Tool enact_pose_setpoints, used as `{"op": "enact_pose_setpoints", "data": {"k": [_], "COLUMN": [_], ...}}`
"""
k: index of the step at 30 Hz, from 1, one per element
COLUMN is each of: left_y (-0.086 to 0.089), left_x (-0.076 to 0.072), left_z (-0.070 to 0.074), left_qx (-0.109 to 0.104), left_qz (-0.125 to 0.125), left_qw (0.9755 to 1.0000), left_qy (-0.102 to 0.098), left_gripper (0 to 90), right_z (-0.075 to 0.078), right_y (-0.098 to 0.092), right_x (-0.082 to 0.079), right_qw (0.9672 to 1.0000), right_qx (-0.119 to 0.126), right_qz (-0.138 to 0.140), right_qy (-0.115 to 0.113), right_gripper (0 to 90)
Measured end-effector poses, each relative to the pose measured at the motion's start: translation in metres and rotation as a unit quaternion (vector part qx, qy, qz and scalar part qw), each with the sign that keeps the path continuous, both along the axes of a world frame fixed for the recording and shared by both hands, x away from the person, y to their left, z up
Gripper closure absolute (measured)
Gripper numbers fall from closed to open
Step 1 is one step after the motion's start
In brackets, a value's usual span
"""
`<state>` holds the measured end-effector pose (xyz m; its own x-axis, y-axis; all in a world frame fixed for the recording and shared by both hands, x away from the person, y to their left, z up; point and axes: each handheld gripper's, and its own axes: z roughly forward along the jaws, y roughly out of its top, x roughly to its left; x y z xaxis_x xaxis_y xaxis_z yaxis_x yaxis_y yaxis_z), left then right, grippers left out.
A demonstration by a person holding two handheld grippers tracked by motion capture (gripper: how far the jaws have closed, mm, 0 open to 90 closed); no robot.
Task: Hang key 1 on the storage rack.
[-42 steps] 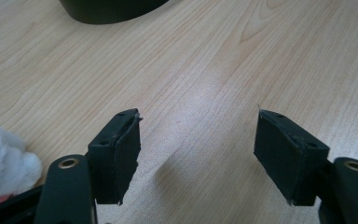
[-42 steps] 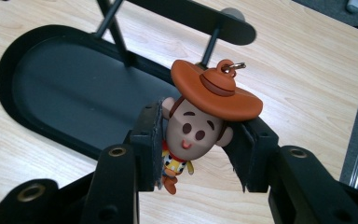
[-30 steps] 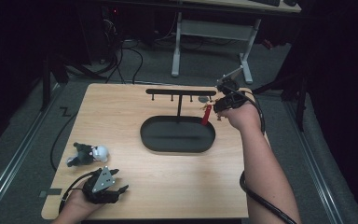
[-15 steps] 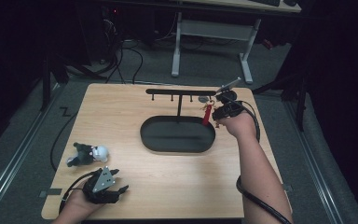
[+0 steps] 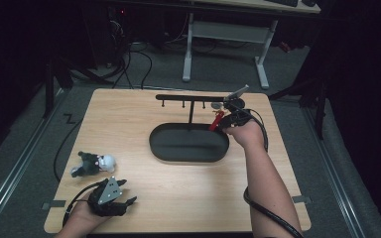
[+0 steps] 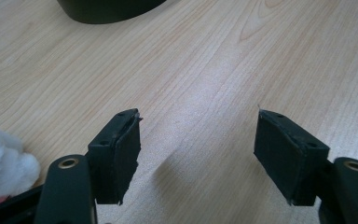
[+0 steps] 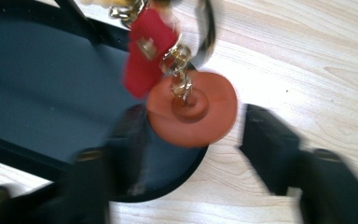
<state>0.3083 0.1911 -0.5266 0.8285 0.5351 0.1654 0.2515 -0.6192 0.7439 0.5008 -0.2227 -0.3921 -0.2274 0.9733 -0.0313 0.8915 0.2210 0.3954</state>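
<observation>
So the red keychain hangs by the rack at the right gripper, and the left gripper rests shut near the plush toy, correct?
Not quite: the left gripper is open, its jaws wide apart over bare wood in the left gripper view. The red keychain does hang by the rack at the right gripper, near the plush toy.

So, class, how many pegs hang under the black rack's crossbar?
3 show plainly: one near its left end, two flanking the post. The right gripper may hide more.

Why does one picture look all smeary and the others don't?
The right gripper view is smeary: its fingers and the red keychain are blurred. The left gripper view is sharp, showing wood grain on the table. The high view is dim around the table.
</observation>
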Motion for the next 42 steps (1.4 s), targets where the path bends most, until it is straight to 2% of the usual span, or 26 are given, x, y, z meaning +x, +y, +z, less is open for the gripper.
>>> {"op": "enact_pose_setpoints", "data": {"k": [3,10,17,21,22,24,27,29,33,34,36,37,38,39,40,41,42], "left_y": [0.0,-0.002,-0.003,-0.003,-0.003,-0.002,0.0,0.002,0.011,0.014,0.019,0.021,0.025,0.027,0.027,0.033,0.038], "left_x": [0.0,0.0,0.001,0.002,0.002,0.002,0.003,0.004,0.006,0.007,0.009,0.009,0.011,0.011,0.011,0.015,0.017], "left_z": [0.0,0.001,0.001,0.001,0.001,0.001,0.003,0.004,0.01,0.011,0.015,0.016,0.018,0.019,0.019,0.021,0.024], "left_qx": [0.001,0.001,-0.001,-0.002,-0.002,-0.004,-0.007,-0.006,-0.021,-0.025,-0.033,-0.035,-0.038,-0.039,-0.039,-0.041,-0.048], "left_qz": [-0.001,-0.002,0.001,0.003,0.005,0.008,0.014,0.02,0.041,0.047,0.059,0.064,0.07,0.075,0.075,0.092,0.1], "left_qw": [1.0,1.0,1.0,1.0,1.0,1.0,0.9999,0.9998,0.9989,0.9986,0.9977,0.9973,0.9967,0.9962,0.9962,0.9947,0.9937], "left_qy": [0.001,-0.002,-0.003,-0.001,-0.001,-0.001,-0.002,-0.005,-0.007,-0.009,-0.011,-0.012,-0.016,-0.017,-0.017,-0.022,-0.017], "left_gripper": [31.7,31.7,31.7,32.0,32.2,32.5,33.4,33.6,34.2,34.3,35.9,36.5,37.0,38.2,38.9,40.7,43.4], "right_z": [0.002,0.007,-0.01,-0.025,-0.03,-0.039,-0.054,-0.065,-0.096,-0.103,-0.114,-0.114,-0.113,-0.111,-0.111,-0.111,-0.112], "right_y": [-0.001,-0.009,-0.026,-0.032,-0.033,-0.036,-0.038,-0.039,-0.039,-0.039,-0.044,-0.046,-0.046,-0.048,-0.049,-0.052,-0.054], "right_x": [-0.002,-0.025,-0.063,-0.091,-0.098,-0.113,-0.139,-0.153,-0.188,-0.196,-0.212,-0.215,-0.217,-0.22,-0.221,-0.221,-0.22], "right_qw": [1.0,0.9998,0.9992,0.9975,0.9967,0.9945,0.9897,0.987,0.9812,0.979,0.9725,0.9731,0.9721,0.9708,0.9709,0.9701,0.9694], "right_qx": [0.001,0.01,0.016,0.029,0.029,0.044,0.057,0.057,0.088,0.094,0.11,0.122,0.121,0.108,0.104,0.112,0.122], "right_qz": [-0.002,0.006,0.014,0.019,0.021,0.02,0.014,0.02,0.015,0.013,0.011,0.018,0.025,0.031,0.027,0.019,0.017], "right_qy": [-0.003,-0.013,-0.034,-0.061,-0.073,-0.092,-0.131,-0.149,-0.171,-0.18,-0.205,-0.194,-0.2,-0.212,-0.214,-0.214,-0.213], "right_gripper": [33.2,32.4,32.6,33.1,33.2,33.2,33.8,34.2,35.0,35.3,36.6,35.0,35.9,36.7,37.0,37.2,37.0]}}
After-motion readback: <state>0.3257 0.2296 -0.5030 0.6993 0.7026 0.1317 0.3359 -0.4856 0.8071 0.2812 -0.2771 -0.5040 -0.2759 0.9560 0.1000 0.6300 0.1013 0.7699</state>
